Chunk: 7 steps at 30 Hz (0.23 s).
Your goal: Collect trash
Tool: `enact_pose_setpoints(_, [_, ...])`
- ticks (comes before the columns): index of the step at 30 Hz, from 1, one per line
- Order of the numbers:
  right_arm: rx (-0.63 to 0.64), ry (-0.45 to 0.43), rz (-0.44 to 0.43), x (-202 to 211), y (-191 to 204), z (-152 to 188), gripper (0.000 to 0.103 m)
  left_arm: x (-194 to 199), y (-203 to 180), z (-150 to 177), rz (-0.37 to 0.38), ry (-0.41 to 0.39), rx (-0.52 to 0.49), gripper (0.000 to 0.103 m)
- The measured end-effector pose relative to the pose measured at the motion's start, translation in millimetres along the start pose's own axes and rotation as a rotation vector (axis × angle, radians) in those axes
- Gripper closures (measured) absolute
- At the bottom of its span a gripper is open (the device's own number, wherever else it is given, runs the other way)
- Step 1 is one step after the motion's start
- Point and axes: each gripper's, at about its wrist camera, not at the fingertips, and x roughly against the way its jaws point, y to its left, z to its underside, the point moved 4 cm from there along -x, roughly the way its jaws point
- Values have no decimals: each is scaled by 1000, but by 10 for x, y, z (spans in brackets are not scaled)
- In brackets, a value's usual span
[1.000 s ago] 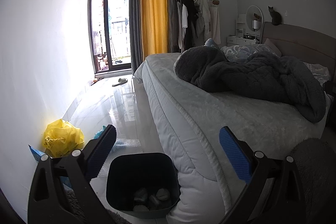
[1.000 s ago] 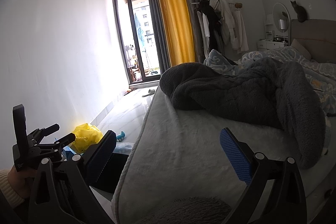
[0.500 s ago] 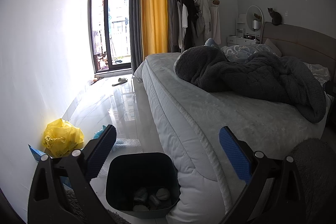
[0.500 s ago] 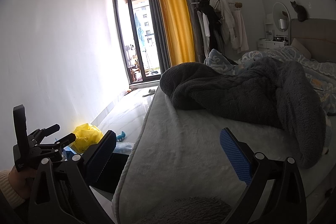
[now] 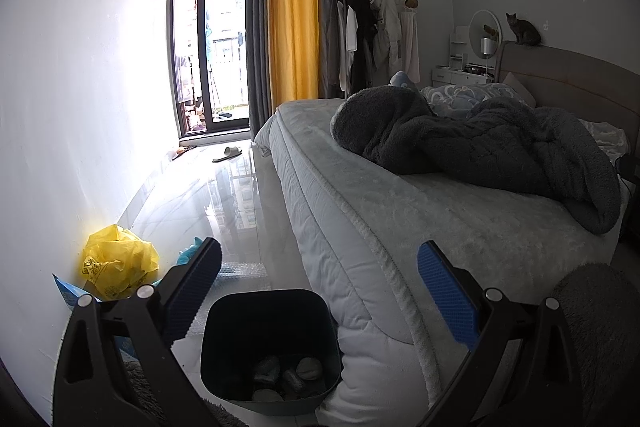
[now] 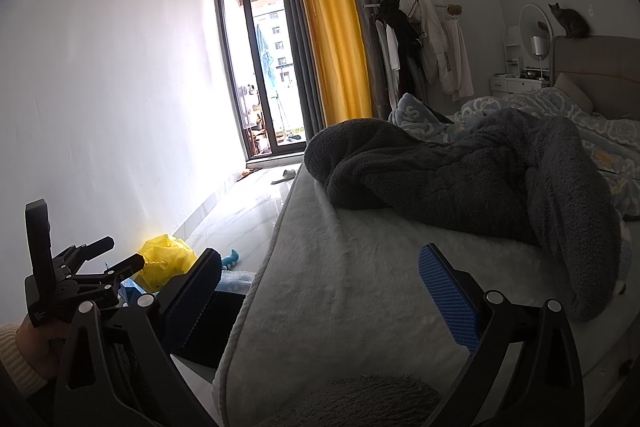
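Observation:
A dark trash bin (image 5: 272, 343) stands on the floor against the bed's corner, with several crumpled balls (image 5: 288, 375) in its bottom. A crumpled yellow plastic bag (image 5: 116, 267) lies by the white wall, with a blue packet (image 5: 66, 291), a teal scrap (image 5: 188, 253) and bubble wrap (image 5: 240, 271) near it. My left gripper (image 5: 320, 291) is open and empty, above the bin. My right gripper (image 6: 320, 291) is open and empty over the bed's edge. The left gripper also shows in the right wrist view (image 6: 108, 257), with the yellow bag (image 6: 166, 259) beyond it.
The bed (image 5: 460, 227) with a dark grey blanket (image 5: 480, 143) fills the right side. A glossy floor strip (image 5: 224, 203) runs between bed and wall to the balcony door (image 5: 212, 59). A slipper (image 5: 227, 154) lies near the door. A cat (image 5: 522, 31) sits on the headboard.

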Motion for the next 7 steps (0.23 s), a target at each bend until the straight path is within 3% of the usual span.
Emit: enact_pose_setpoints(7, [0,0,0,2,3,-1,3,-20,2,27,-15,4,6,3])
